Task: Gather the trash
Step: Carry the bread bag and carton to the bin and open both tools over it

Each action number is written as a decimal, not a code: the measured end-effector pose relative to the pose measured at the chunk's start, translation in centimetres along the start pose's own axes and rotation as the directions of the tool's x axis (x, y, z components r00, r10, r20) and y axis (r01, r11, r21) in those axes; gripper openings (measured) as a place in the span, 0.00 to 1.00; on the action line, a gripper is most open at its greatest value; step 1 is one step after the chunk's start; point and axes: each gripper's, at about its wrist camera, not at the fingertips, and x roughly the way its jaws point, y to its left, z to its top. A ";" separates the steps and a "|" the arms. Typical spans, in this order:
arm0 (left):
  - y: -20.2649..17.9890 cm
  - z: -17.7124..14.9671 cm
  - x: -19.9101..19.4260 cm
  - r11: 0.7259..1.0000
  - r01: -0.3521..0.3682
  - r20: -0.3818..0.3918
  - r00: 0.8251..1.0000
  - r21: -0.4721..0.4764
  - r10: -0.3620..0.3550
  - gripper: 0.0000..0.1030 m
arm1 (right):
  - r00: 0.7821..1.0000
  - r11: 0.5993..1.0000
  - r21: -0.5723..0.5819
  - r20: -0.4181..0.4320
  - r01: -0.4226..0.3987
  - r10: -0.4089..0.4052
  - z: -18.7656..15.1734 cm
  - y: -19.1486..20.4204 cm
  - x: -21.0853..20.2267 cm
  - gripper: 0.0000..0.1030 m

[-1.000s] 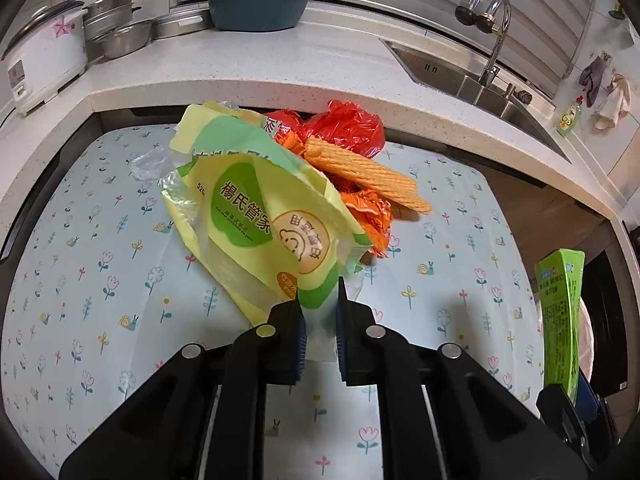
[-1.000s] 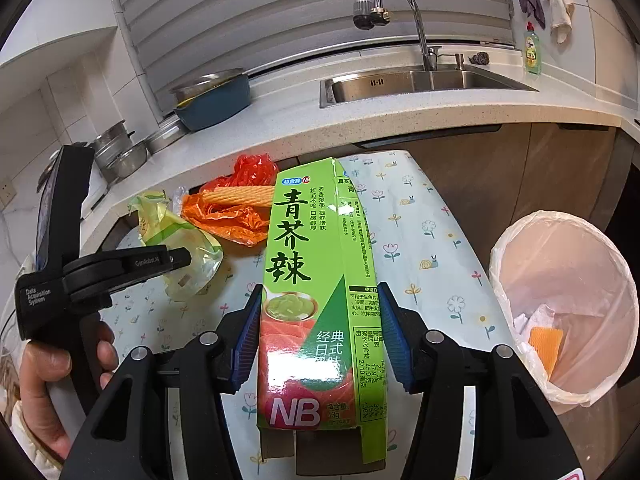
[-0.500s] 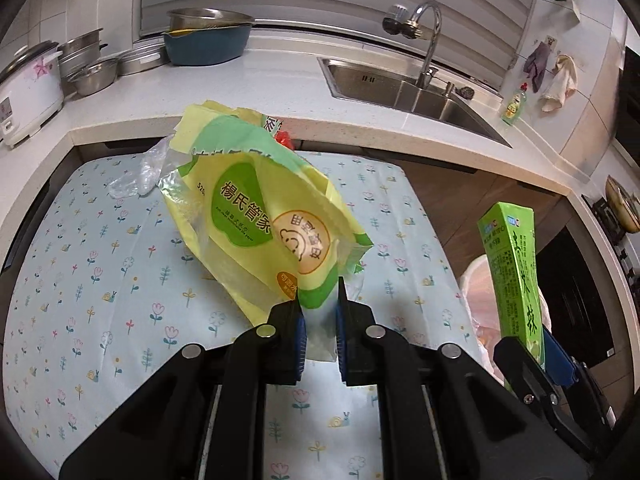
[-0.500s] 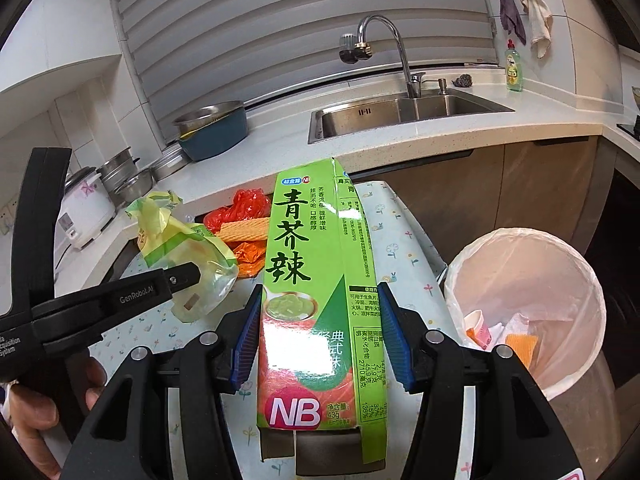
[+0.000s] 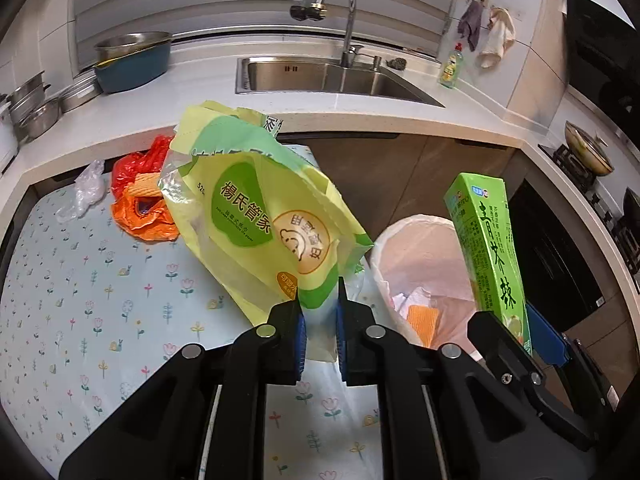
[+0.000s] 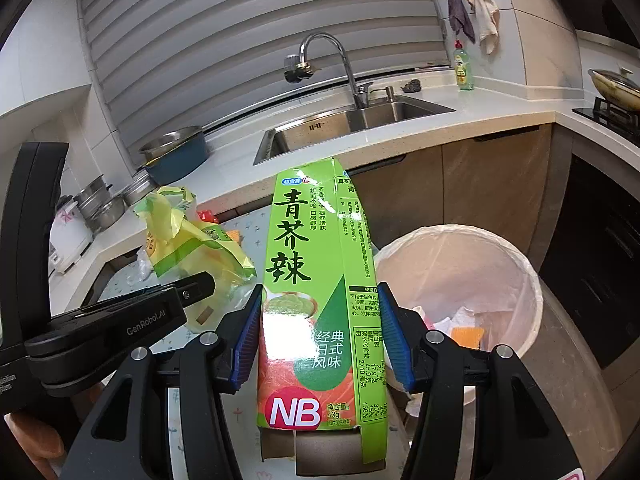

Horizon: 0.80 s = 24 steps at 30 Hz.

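Now both hands have swung away from the table toward the bin: a second ago the left wrist view was filled by the flowered table mat, and the bin was barely in sight; now the lined trash bin [image 5: 424, 248] sits at about four o'clock of the bag. The left gripper [image 5: 319, 300] has its blue pads pinched on the lower corner of one yellow-green plastic bag [image 5: 260, 216], which hangs above the table mat [image 5: 80, 300] near its right edge. The right gripper [image 6: 318, 332] clamps one tall green carton [image 6: 316, 280] by its two sides, upright, at nine o'clock of the bin in its own view.

Left on the mat at ten o'clock of the bag: one heap of red and orange wrappers [image 5: 140, 200], one clear plastic scrap [image 5: 86, 192]. Inside the bin lie white scraps and one orange piece [image 5: 422, 318]. One sink [image 5: 320, 76] and one tap behind.
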 end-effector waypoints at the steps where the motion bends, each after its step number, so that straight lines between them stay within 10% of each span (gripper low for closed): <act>1: -0.7 -0.1 0.1 1.000 0.008 -0.005 1.000 0.012 -0.008 0.11 | 1.000 1.000 0.008 0.003 0.008 -0.008 0.0 -0.7 -0.3 0.51; 24: -11.2 -1.7 6.0 0.949 0.230 -0.171 0.966 0.218 -0.195 0.17 | 0.987 0.977 0.141 0.008 0.159 -0.162 -0.9 -10.7 -2.5 0.51</act>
